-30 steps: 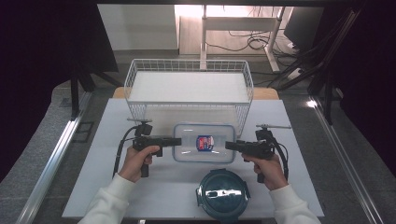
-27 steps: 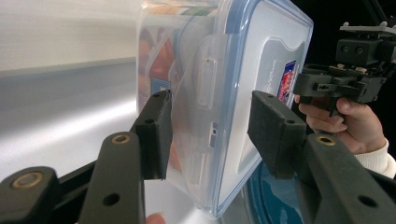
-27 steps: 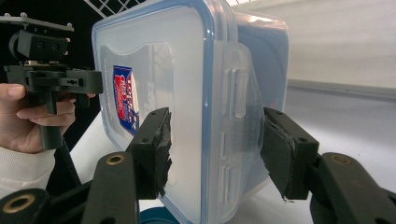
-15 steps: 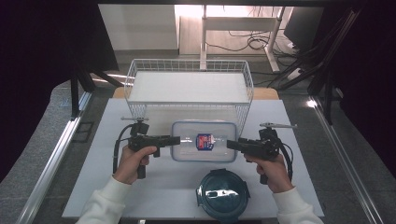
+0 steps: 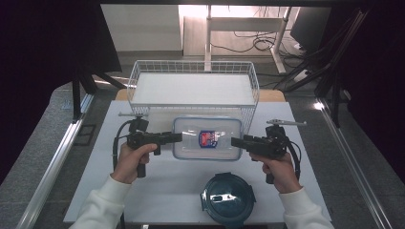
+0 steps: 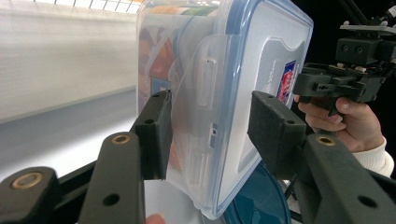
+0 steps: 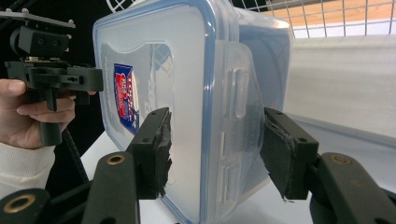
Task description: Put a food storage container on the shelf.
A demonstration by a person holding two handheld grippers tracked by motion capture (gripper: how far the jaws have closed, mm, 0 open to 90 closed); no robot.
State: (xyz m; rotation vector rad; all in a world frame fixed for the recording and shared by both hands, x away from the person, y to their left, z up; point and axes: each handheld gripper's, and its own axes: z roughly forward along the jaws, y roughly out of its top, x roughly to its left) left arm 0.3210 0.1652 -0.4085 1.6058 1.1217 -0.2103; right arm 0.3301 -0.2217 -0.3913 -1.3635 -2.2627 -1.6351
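- Up it comes: since a second ago both hands have lifted the box [image 5: 207, 138] a little, and in the high view it now sits higher, its far edge against the basket [image 5: 193, 71] front.
- I've got the left gripper [image 5: 177, 137] clamped on the box's left end; in the left gripper view its fingers [image 6: 156, 133] press the latch side of the lid, one pad on each face.
- My right gripper [image 5: 235, 141] grips the opposite end; in the right gripper view its fingers [image 7: 154, 149] stand about half apart, squeezed onto the box on both sides of the latch.
- Box hangs between the two grippers, level, lid up, red-and-blue label [image 5: 207, 138] facing the high camera.
- It's above the white worktop [image 5: 157, 191], just in front of the wire basket.
- Round dark-blue lid [image 5: 228, 200] lies on the worktop nearer me, apart from the box.
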